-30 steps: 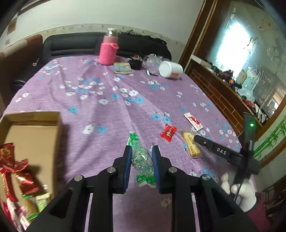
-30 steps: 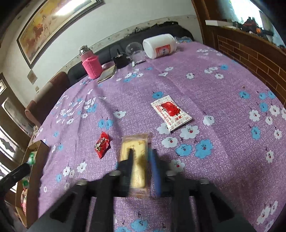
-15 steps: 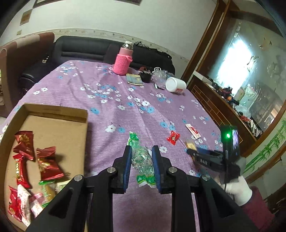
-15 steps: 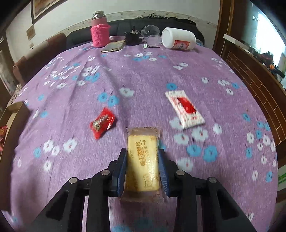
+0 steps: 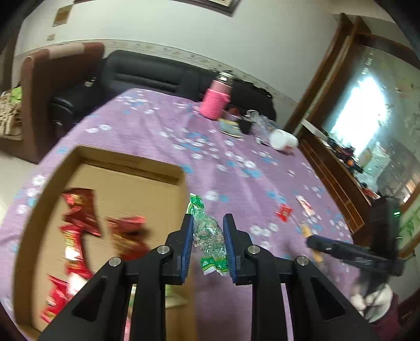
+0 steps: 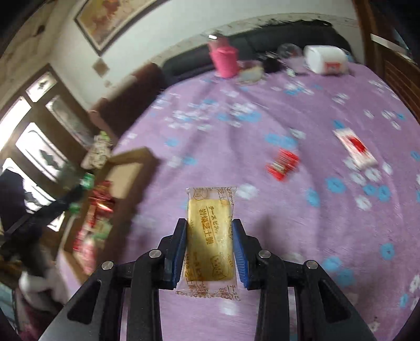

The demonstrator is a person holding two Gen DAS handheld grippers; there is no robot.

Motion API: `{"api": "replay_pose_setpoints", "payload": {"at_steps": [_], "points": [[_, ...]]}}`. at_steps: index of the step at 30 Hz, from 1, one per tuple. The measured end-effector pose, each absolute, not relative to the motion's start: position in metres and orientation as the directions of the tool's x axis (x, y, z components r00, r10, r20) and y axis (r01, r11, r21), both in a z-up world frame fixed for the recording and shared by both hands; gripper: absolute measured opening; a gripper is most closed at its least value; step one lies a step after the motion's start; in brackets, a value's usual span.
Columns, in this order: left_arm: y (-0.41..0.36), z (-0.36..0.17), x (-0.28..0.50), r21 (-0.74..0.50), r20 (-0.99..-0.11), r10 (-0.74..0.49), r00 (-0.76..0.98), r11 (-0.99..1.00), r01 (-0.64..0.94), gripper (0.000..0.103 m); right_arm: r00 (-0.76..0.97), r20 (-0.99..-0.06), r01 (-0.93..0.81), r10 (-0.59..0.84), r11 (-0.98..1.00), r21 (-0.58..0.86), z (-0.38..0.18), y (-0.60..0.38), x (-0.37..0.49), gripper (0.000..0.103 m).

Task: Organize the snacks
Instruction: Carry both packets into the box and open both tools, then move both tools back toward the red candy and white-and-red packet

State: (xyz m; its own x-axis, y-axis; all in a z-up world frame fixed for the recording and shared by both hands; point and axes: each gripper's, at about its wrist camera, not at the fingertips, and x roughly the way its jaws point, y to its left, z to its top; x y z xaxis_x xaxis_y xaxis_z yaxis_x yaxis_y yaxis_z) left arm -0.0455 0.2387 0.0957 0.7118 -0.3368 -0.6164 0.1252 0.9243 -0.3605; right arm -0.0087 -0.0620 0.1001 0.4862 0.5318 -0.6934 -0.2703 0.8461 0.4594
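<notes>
Left claw (image 5: 207, 236) gripped a green candy bag (image 5: 208, 234) beside the cardboard box (image 5: 126, 168); right claw (image 6: 210, 244) gripped a yellow biscuit pack (image 6: 210, 236) right of that box

Two wrist views, shared table (image 5: 236, 162)

A purple tablecloth (image 5: 162, 136) printed with blue and white flowers covers the table. At its far end stands a flask (image 5: 217, 101) in a pink knitted sleeve, with a booklet (image 5: 231, 127) lying flat just beside it. Near these sit a small black cup (image 5: 246, 126) and a clear glass (image 5: 262, 125), and a white jar (image 5: 283, 139) lies on its side. Behind the table runs a black sofa (image 5: 136, 76), with a brown armchair (image 5: 52, 68) next to it. A framed painting (image 6: 113, 18) hangs on the white wall above.
</notes>
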Motion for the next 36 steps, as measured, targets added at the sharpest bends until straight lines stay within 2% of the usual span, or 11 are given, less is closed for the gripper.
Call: {"api": "replay_pose_setpoints", "payload": {"at_steps": [9, 16, 24, 29, 34, 36], "points": [[0.300, 0.089, -0.002, -0.325, -0.671, -0.244, 0.700, 0.946, 0.018, 0.022, 0.405, -0.685, -0.418, 0.606, 0.789, 0.450, 0.118, 0.056, 0.028, 0.037], [0.323, 0.067, 0.036, -0.317, -0.718, -0.217, 0.662, 0.948, -0.033, 0.022, 0.367, -0.749, -0.469, 0.551, 0.805, 0.363, 0.101, 0.136, 0.063, 0.037], [0.333, 0.046, 0.053, -0.351, -0.745, -0.234, 0.625, 0.934, -0.069, 0.024, 0.351, -0.791, -0.455, 0.501, 0.829, 0.324, 0.075, 0.172, 0.088, 0.038], [0.338, 0.053, 0.044, -0.383, -0.721, -0.254, 0.644, 0.921, -0.066, 0.054, 0.360, -0.789, -0.443, 0.497, 0.836, 0.324, 0.071, 0.171, 0.090, 0.043], [0.336, 0.066, 0.030, -0.411, -0.708, -0.252, 0.660, 0.907, -0.094, 0.067, 0.393, -0.756, -0.425, 0.523, 0.833, 0.354, 0.086, 0.151, 0.082, 0.043], [0.330, 0.075, 0.020, -0.411, -0.701, -0.250, 0.668, 0.907, -0.093, 0.068, 0.410, -0.738, -0.416, 0.536, 0.830, 0.372, 0.096, 0.136, 0.078, 0.043]]}}
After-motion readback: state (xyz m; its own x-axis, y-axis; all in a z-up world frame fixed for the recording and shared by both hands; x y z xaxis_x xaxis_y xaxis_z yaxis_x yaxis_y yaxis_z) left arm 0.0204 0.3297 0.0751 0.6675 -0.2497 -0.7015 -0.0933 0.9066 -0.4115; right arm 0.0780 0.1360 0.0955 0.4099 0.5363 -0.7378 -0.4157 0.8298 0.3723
